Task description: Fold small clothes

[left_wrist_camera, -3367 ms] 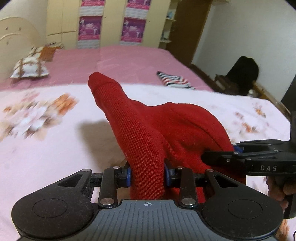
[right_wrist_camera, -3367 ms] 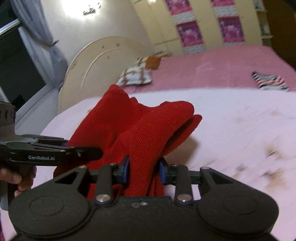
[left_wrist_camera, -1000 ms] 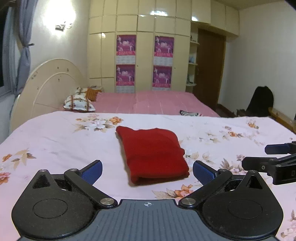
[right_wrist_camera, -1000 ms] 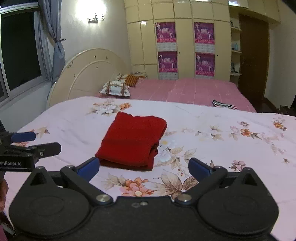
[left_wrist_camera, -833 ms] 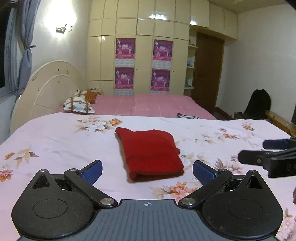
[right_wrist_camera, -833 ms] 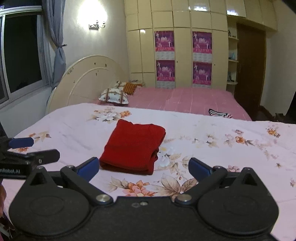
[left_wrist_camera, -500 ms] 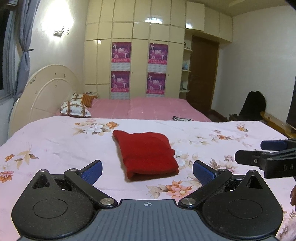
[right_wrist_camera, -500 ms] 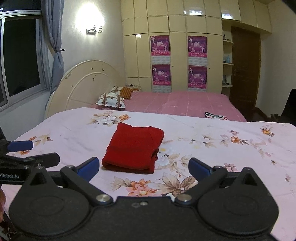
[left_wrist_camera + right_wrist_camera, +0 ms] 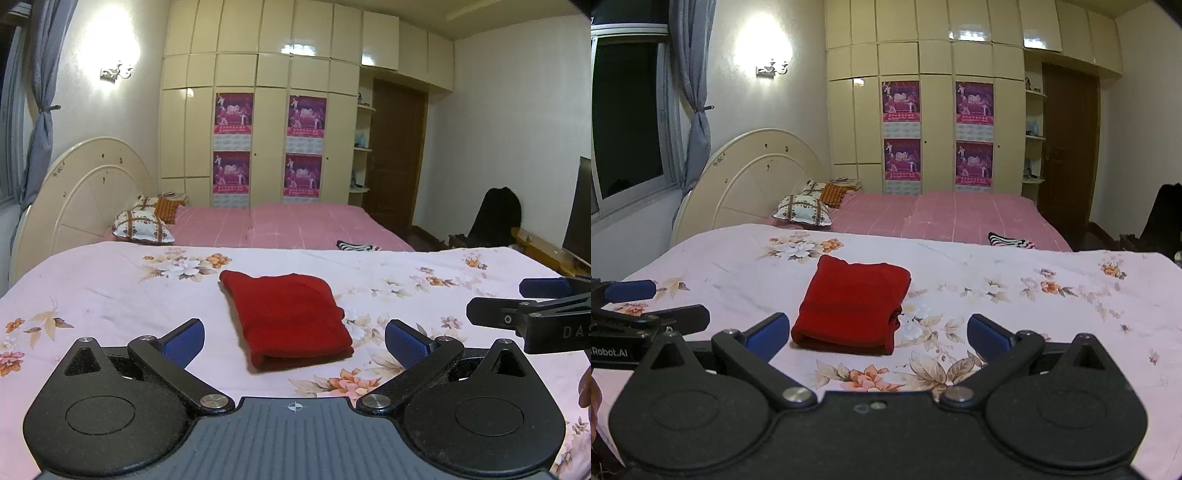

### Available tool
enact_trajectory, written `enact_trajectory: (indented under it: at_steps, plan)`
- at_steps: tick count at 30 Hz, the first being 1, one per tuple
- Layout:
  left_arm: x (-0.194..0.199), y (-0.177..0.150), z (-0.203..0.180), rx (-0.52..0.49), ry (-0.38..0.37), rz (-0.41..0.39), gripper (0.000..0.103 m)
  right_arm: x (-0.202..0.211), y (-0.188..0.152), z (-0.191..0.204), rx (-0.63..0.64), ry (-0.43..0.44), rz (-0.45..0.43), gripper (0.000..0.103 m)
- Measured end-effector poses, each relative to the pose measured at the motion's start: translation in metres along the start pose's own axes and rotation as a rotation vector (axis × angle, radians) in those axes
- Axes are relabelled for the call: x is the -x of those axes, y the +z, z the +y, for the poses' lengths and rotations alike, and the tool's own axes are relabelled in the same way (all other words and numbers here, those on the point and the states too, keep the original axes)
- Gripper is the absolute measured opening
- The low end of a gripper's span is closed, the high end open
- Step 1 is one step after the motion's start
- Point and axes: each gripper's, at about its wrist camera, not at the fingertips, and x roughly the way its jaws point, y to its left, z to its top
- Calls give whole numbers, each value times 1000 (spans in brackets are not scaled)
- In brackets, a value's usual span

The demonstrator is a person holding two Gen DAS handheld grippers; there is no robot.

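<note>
Floral bedsheet (image 9: 110, 288) covered the near bed, pink bed (image 9: 295, 225) beyond its far edge. I held both tools back from the near edge, above the sheet. Red garment (image 9: 288, 317) lay folded flat around the sheet's middle, folded end toward me, touching neither tool. Left gripper (image 9: 293, 341): jaws spread wide, nothing between the blue pads (image 9: 184, 338). Right gripper (image 9: 877, 332): jaws likewise spread, empty. Striped cloth (image 9: 1008, 240) sat on the pink bed near its right edge, well apart from the garment.
</note>
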Motion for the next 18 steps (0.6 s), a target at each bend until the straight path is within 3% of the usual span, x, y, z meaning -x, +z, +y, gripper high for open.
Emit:
enact_trajectory:
  at_steps: [18]
  plan:
    - [-3,5,0,-12,1,-10,103,-4,5,4,-1,3,-15,102]
